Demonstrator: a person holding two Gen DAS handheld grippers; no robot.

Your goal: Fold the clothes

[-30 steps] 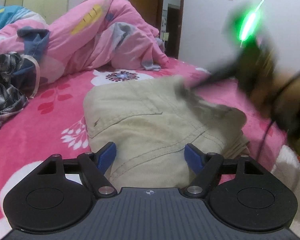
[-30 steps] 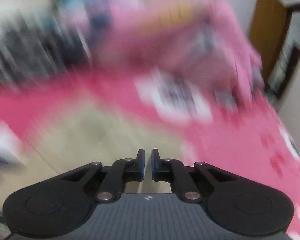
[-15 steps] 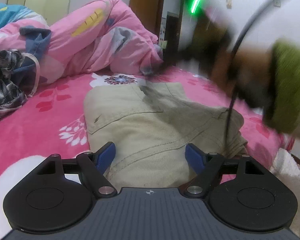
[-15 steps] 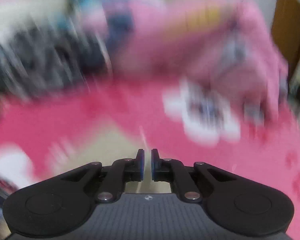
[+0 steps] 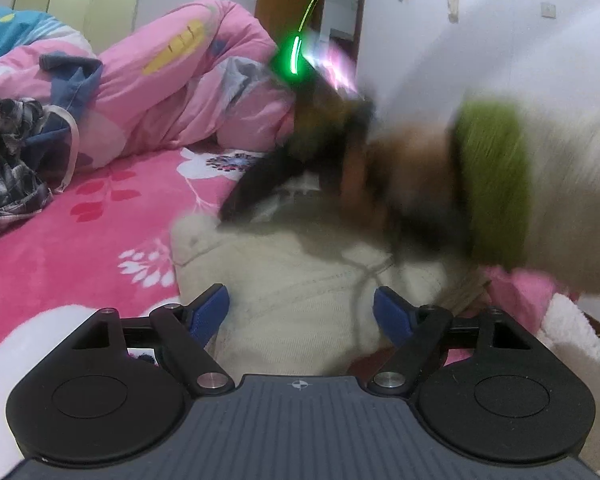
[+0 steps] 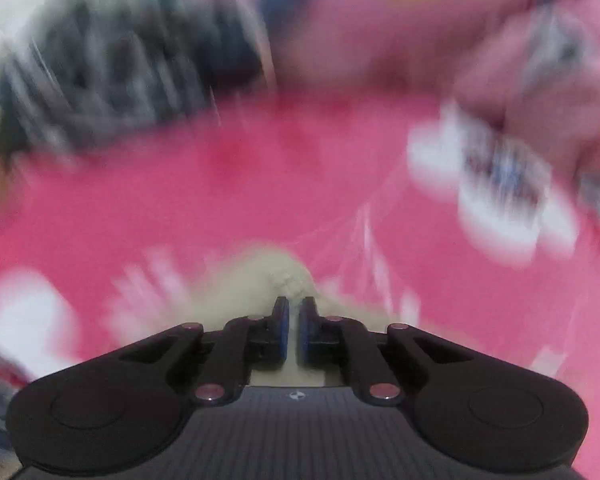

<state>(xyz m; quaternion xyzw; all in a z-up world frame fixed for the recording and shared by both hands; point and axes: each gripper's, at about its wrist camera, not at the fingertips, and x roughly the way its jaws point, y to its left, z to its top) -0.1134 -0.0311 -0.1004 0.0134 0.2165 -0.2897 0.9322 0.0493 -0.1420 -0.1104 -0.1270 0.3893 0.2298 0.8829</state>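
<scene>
Beige trousers (image 6: 260, 276) in R tongs (image 6: 294, 322); L tongs (image 5: 301, 312) wide.

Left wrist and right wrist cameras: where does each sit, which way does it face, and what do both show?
Left wrist: sits behind the open left gripper, low over the beige trousers, facing the pink quilt; the person's hand and green cuff cross the view, blurred.
Right wrist: behind the right gripper, pads nearly together with beige cloth between, facing the pink bedsheet; heavily motion-blurred.
Shared: trousers, bedsheet, quilt.
</scene>
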